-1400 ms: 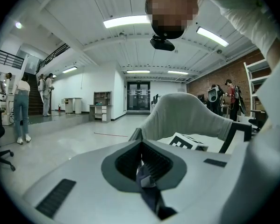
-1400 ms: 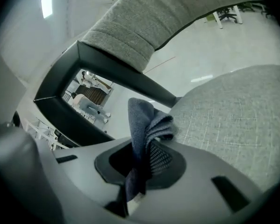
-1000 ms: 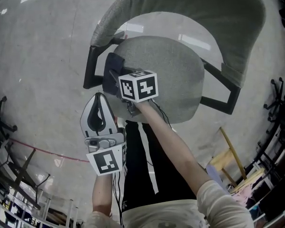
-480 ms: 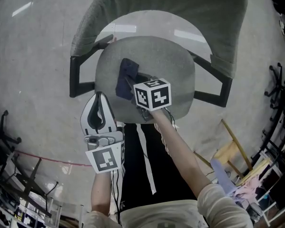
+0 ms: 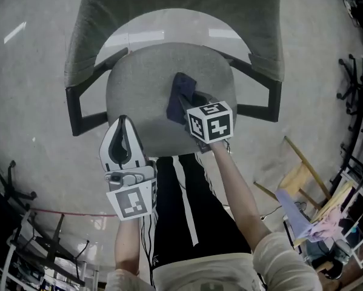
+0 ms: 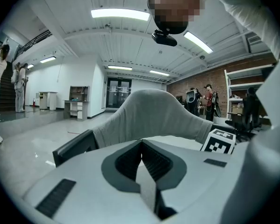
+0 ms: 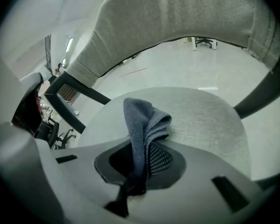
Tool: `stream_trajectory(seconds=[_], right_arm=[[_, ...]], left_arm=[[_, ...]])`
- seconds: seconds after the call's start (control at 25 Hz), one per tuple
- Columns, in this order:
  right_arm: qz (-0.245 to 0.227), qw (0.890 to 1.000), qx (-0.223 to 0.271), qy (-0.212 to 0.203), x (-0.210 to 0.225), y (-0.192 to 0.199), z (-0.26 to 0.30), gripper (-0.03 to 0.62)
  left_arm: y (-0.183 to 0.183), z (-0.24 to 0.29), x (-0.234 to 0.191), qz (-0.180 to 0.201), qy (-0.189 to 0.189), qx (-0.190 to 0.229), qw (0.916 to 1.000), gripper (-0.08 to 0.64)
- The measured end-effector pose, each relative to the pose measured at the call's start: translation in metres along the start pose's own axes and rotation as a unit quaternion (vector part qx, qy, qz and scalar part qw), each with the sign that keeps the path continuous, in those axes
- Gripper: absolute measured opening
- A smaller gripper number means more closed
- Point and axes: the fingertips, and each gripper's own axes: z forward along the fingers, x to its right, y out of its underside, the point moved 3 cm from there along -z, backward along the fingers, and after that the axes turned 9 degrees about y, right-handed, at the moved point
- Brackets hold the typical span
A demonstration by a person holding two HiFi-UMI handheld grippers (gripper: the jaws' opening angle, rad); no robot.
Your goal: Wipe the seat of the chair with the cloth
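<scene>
— Cloth (image 5: 180,97) first: where is it sitting on the seat (image 5: 139,90)?

— It is lying near the seat's middle, a little to your right of centre. It is bunched into a narrow ridge, and the ridge's long axis is running from the seat's front edge toward the backrest (image 5: 169,5).

— Which gripper is carrying it?

— Your right gripper (image 5: 193,111) is. Its jaws are pinching the near end of the cloth, and the rest is spilling forward onto the seat fabric just beyond them. It is reaching in over the seat's front edge, so the cloth is lying straight ahead of it, toward the backrest.

— And the left one?

— Your left gripper (image 5: 122,139) is hovering off the seat's front-left edge, raised clear of the fabric. Its jaws are pressed together with nothing between them, so it is taking no part in the wiping.

— So what is the next stroke turning on?

— The wider bare stretch of seat is lying to your left of the cloth, as I am reading it. A sideways sweep across the ridge's axis is looking more useful than a push toward the backrest. Be watching the pinch: only one end is held, so I am expecting the loose part to fold under.
</scene>
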Motion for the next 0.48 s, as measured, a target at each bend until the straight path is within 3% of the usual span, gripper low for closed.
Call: stream_trajectory(seconds=[0.48], right_arm=[[-0.009,0.990,0.011,0.139,0.097,0.016,-0.042,0.049]], left_arm=[[-0.005,0.017,0.028,0.018,0.051,-0.005,0.9985,0.015]])
